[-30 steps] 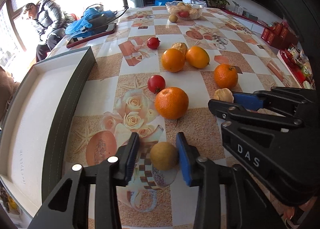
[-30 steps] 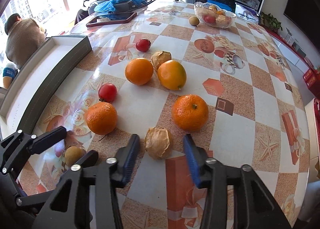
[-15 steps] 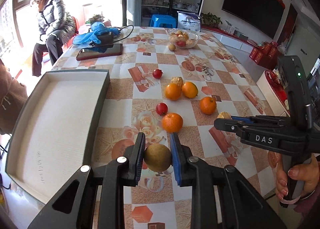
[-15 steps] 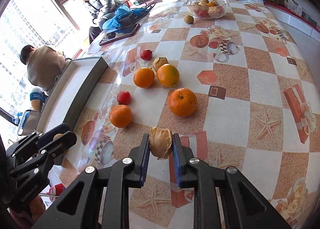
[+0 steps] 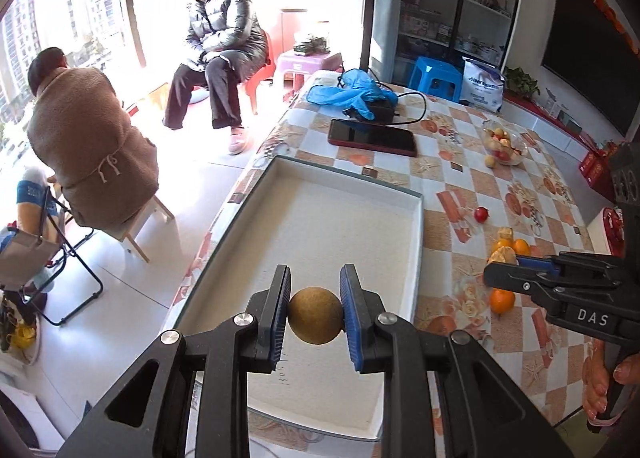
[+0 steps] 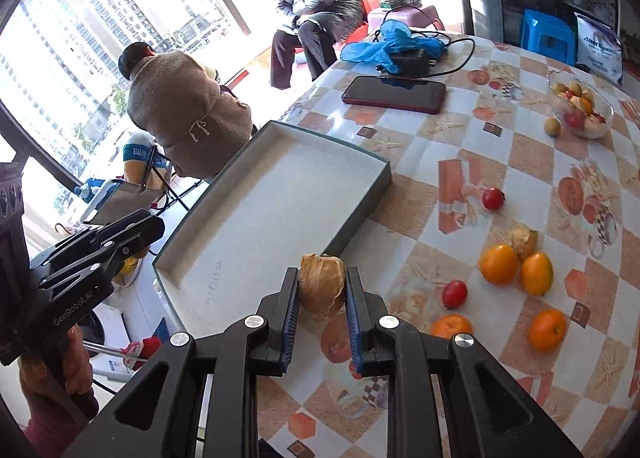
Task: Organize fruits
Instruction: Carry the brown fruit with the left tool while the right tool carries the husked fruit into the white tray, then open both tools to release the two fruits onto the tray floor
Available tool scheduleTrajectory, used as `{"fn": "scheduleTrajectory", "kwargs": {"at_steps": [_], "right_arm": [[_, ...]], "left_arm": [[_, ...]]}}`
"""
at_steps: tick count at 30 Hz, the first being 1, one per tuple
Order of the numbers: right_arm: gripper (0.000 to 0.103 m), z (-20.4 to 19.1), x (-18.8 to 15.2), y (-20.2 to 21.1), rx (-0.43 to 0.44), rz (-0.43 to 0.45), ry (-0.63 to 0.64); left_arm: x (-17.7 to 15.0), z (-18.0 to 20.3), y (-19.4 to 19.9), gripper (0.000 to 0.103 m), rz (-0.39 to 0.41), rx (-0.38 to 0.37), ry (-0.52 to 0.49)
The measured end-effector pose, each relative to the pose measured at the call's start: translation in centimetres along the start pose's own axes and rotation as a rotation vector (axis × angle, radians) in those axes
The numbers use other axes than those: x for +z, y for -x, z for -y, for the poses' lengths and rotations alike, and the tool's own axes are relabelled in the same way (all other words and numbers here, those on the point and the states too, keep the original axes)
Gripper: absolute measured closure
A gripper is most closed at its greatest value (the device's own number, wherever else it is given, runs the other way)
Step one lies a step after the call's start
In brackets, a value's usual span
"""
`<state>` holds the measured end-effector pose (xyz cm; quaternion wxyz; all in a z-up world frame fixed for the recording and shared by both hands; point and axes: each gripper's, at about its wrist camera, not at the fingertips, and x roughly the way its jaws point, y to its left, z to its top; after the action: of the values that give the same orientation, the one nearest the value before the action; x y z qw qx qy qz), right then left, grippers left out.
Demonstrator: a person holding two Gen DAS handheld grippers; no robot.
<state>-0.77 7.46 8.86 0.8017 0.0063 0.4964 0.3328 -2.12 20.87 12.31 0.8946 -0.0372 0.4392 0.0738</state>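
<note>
Left hand-held gripper, black with blue pads, is clamped on a round, rough tan-brown fruit, which hangs above the near part of a wide, shallow white tray with dark grey outer walls. Right hand-held gripper is closed on a papery, golden-brown husked fruit, held above the patterned, checked surface just beside the tray's near right corner.

The tray sits along the surface's left edge, its long left wall close to the drop to the floor; its white floor is bare, giving open room under the tan fruit. Beyond its far wall lie a dark phone with a red rim, a black charger with its cable, and a crumpled blue plastic bag, all near the far left corner. To the right of the tray a clear strip of surface separates it from the loose fruit: two small red round fruits, three round oranges, an oval orange-yellow fruit and a second husked fruit touching behind two of them.

A clear glass bowl at the far right holds mixed red, yellow and pale fruits, with one small tan fruit just beside it.
</note>
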Motion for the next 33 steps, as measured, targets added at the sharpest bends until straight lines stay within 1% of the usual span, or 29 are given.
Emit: {"fn": "scheduleTrajectory", "kwargs": {"at_steps": [3, 5, 7, 11, 13, 16, 20, 24, 26, 27, 28, 29, 30, 31, 32, 33], "right_arm": [[0.080, -2.7, 0.8, -2.4, 0.019, -0.029, 0.050], [0.080, -3.9, 0.9, -4.6, 0.034, -0.061, 0.061], [0.080, -4.8, 0.7, -6.6, 0.030, -0.093, 0.074], [0.080, -5.5, -0.2, -9.3, 0.006, -0.135, 0.107], [0.080, -5.6, -0.4, -9.8, -0.004, -0.147, 0.118], [0.080, -5.5, -0.3, -10.4, -0.027, -0.148, 0.131], [0.080, -5.4, -0.2, -10.9, -0.041, -0.165, 0.123], [0.080, -5.4, -0.5, -11.3, -0.055, -0.174, 0.125], [0.080, -5.6, -0.4, -11.3, -0.061, -0.178, 0.132], [0.080, -5.7, -0.4, -11.4, -0.061, -0.181, 0.135], [0.078, -5.8, -0.4, -11.4, -0.058, -0.185, 0.137], [0.066, -5.8, -0.4, -11.4, -0.058, -0.187, 0.137], [0.040, -5.9, -0.3, -11.5, -0.059, -0.186, 0.138], [0.031, -5.9, -0.3, -11.3, -0.039, -0.174, 0.141], [0.016, -6.0, -0.3, -10.9, -0.031, -0.163, 0.146], [0.014, -6.2, -0.2, -10.6, -0.049, -0.149, 0.156]], "left_arm": [[-1.1, -1.2, -2.4, 0.075, -0.051, 0.037, 0.022], [-2.0, -1.3, -3.9, 0.075, -0.087, 0.048, 0.027], [-2.9, -1.1, -5.4, 0.075, -0.112, 0.071, 0.023], [-4.4, -1.5, -7.6, 0.075, -0.162, 0.067, 0.034], [-4.9, -1.8, -8.1, 0.075, -0.172, 0.082, 0.041], [-5.2, -2.1, -8.6, 0.075, -0.181, 0.077, 0.056], [-5.5, -1.9, -9.0, 0.075, -0.179, 0.097, 0.037], [-5.8, -2.1, -9.6, 0.075, -0.193, 0.094, 0.051], [-5.9, -2.2, -9.5, 0.074, -0.185, 0.092, 0.058], [-6.0, -2.2, -9.4, 0.069, -0.184, 0.095, 0.057], [-5.9, -2.2, -9.3, 0.055, -0.182, 0.099, 0.056], [-5.9, -2.2, -9.2, 0.046, -0.174, 0.104, 0.055], [-5.8, -2.1, -8.9, 0.030, -0.157, 0.110, 0.055], [-5.8, -2.0, -8.5, 0.024, -0.136, 0.116, 0.053], [-5.7, -1.9, -8.2, 0.023, -0.120, 0.118, 0.048], [-5.5, -1.8, -8.0, 0.023, -0.115, 0.115, 0.040]]}}
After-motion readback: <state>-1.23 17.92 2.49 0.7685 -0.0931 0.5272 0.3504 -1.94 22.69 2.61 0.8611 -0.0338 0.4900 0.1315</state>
